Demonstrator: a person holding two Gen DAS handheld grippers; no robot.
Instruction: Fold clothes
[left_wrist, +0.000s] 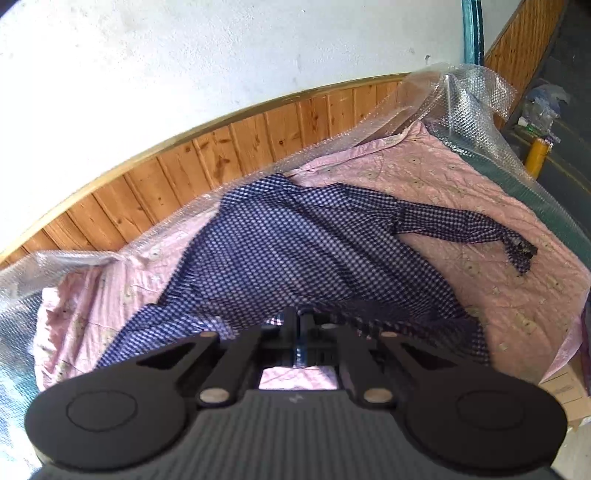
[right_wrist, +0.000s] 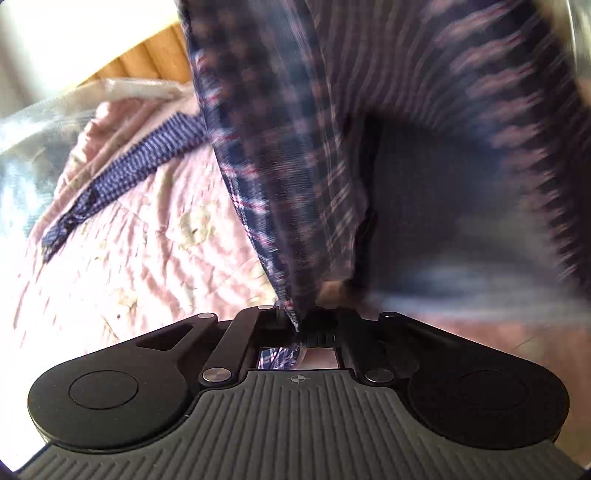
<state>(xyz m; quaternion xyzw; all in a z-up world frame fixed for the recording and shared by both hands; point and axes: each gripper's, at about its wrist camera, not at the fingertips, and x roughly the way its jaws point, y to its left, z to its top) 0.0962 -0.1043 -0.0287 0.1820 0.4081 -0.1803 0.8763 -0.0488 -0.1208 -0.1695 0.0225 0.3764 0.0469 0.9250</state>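
A blue and white checked shirt lies spread on a pink quilt, one sleeve stretched to the right. My left gripper is shut on the shirt's near edge, fabric bunched at its fingers. In the right wrist view my right gripper is shut on the shirt, which hangs blurred in front of the camera and hides most of the scene. A sleeve trails on the quilt at left.
Bubble wrap lines the bed's edges. A wood-panelled wall runs behind the bed. A yellow object and clutter stand on the floor at right. A cardboard box sits by the near right corner.
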